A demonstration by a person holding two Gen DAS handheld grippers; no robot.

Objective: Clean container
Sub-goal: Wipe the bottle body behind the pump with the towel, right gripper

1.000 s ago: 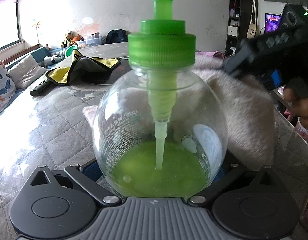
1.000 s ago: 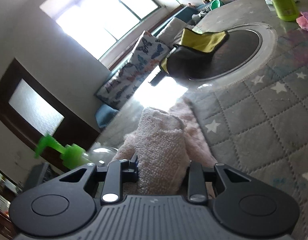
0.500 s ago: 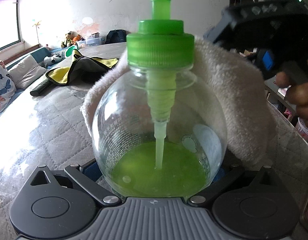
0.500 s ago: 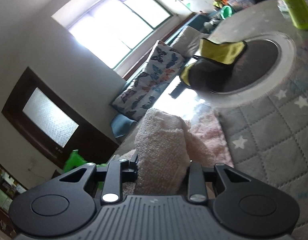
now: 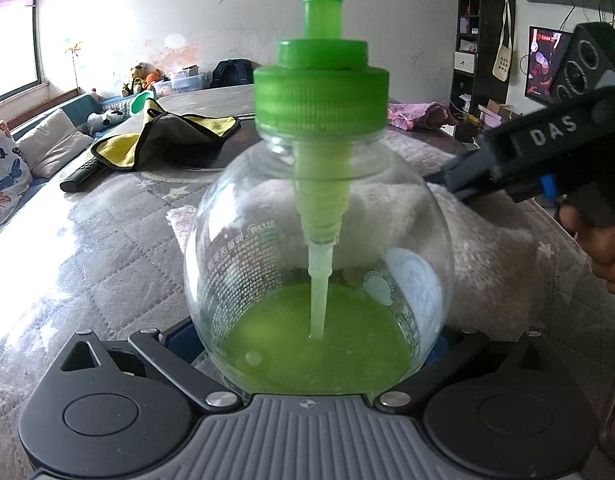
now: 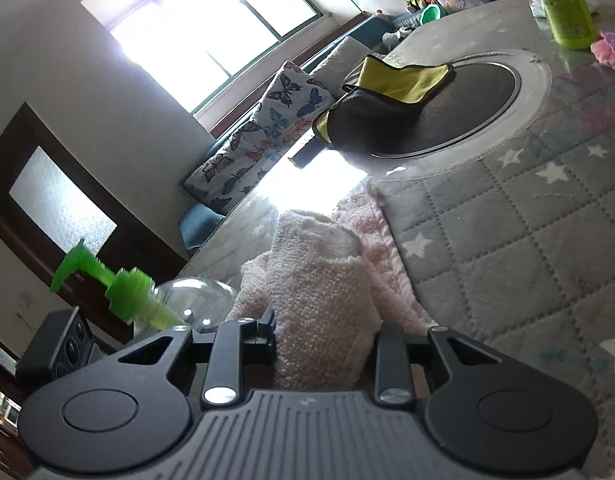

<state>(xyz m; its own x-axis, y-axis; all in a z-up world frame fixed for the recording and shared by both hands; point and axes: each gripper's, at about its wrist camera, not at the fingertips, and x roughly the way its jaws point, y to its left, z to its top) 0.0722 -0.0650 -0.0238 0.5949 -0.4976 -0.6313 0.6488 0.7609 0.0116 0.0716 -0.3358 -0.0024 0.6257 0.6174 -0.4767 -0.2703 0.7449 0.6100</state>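
Half-inch-deep-looking? Nope, just some green soap (image 5: 315,344) pools in your left claw's (image 5: 319,364) clamped pump bottle (image 5: 319,248); right claw (image 6: 327,344) pinches the pink towel (image 6: 323,300).

Daylight floods from the window (image 6: 211,32), glaring white on the table (image 6: 547,216); fisheye edges bend, dark corners, pump (image 6: 107,280) slightly blurred

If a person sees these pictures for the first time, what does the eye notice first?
First, the round clear bottle with its green pump cap and green liquid at the bottom, held in the left gripper. Next, the pale pink towel, clamped in the right gripper behind the bottle. Further back on the table lies a yellow and grey cloth.
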